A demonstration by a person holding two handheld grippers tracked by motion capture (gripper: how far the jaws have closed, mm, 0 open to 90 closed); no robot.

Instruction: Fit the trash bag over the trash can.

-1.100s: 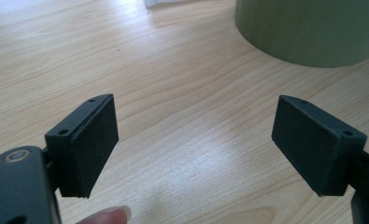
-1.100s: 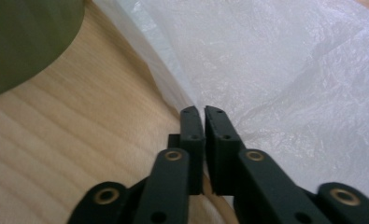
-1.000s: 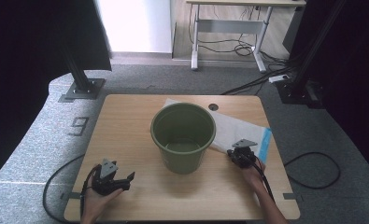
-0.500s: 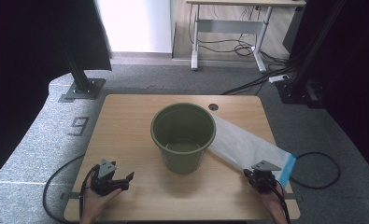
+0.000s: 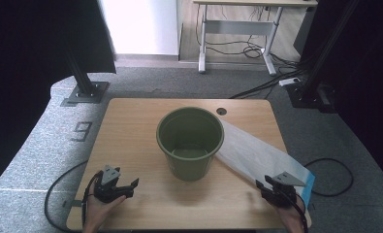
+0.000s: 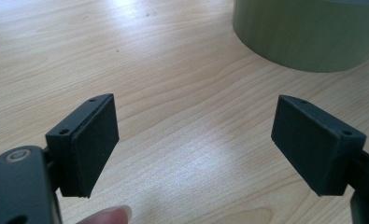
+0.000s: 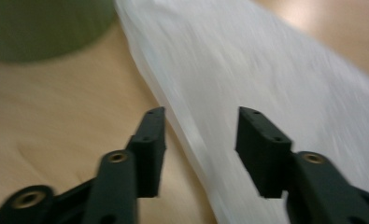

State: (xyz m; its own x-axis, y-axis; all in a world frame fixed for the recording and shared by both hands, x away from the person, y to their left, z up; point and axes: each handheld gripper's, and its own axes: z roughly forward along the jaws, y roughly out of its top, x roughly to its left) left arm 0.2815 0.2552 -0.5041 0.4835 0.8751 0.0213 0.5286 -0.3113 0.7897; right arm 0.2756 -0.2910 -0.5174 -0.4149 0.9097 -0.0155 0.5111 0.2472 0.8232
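A green bucket [image 5: 190, 141] stands upright in the middle of the wooden table [image 5: 131, 131]. A white plastic bag [image 5: 257, 155] with a blue end lies flat, running from behind the bucket to the front right corner. My right gripper [image 5: 266, 190] sits at that end; its jaws have just been opening and are open. In the right gripper view the bag [image 7: 266, 70] has its edge running under the gap of the right gripper [image 7: 201, 144], and the pads do not press it. My left gripper [image 5: 130, 188] rests open at the front left, nothing in the left gripper [image 6: 194, 144].
The bucket [image 6: 308, 32] wall rises just ahead and right of the left jaws. A cable hole [image 5: 221, 111] is in the table's far edge. Black stands [image 5: 85, 90] flank the table, and cables trail over the grey floor.
The right gripper drew back toward the front right corner, dragging the bag out long from beside the bucket, then opened its jaws and let it go. The left gripper stayed put.
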